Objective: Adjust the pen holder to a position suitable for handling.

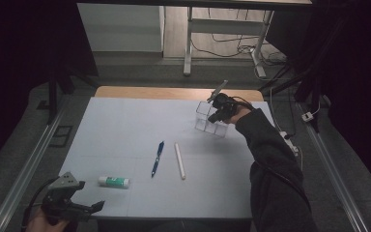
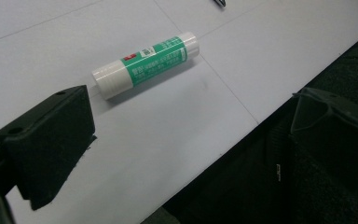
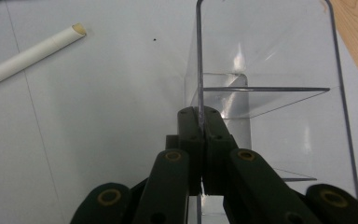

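The right claw [image 3: 200, 122] is closed on one thin wall of the clear plastic organizer [image 3: 265, 88]; the wall stands pinched between its two black pads, and the claw comes from above the box. The clear plastic organizer stands upright on the white surface [image 1: 125, 125], near the far right corner; it has several open compartments. A white paper stick [image 1: 179, 160] lies nearer to the person than the organizer, and a blue pen [image 1: 157, 158] lies just beside the stick, on its left. A green and white glue stick [image 2: 145, 64] lies further left, near the front edge; the left claw [image 1: 88, 197] rests close to it, wide open and empty.
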Available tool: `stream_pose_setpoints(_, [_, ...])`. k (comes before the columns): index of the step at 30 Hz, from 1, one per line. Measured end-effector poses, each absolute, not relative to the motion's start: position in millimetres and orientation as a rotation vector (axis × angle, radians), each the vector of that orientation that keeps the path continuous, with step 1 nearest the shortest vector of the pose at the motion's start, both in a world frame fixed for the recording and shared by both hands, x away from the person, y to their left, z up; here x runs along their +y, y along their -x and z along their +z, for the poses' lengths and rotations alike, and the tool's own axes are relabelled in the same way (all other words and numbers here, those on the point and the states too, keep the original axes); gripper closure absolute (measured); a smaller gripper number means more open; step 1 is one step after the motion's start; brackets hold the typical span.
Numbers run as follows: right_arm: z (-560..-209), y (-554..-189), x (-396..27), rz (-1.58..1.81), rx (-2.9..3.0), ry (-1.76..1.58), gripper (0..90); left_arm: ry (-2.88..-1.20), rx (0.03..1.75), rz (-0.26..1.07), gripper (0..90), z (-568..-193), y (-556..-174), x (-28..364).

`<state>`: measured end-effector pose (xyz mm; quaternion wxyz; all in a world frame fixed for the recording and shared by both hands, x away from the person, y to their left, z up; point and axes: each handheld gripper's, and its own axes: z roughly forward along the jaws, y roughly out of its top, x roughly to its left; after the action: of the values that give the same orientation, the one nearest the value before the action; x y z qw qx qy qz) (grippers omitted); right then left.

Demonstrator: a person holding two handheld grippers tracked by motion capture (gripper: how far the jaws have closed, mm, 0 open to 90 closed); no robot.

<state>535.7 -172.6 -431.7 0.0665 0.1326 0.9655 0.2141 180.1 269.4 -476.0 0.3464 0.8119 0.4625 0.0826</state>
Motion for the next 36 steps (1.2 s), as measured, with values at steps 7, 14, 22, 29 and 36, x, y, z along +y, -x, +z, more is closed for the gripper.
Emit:
stream_pose_setpoints(7, [-427, -532, -175, 0.67, 2.895, -0.404, 88.7, -2.107, 1.201, 0.213, 0.0, -476, -180, 269])
stream_pose_setpoints(14, [-413, -517, -168, 0.689, 2.913, -0.287, 88.7, -2.108, 1.201, 0.213, 0.0, -476, -180, 269])
stream_pose_setpoints(22, [-409, -499, -149, 0.684, 2.946, -0.147, 88.6, -2.109, 1.199, 0.212, 0.0, -476, -180, 269])
stream_pose_setpoints(29, [-416, -483, -135, 0.635, 2.972, 0.016, 88.7, -2.108, 1.199, 0.211, 0.0, -476, -180, 269])
stream_pose_setpoints(36, [-422, -478, -134, 0.633, 3.005, 0.101, 88.6, -2.109, 1.198, 0.211, 0.0, -476, -180, 269])
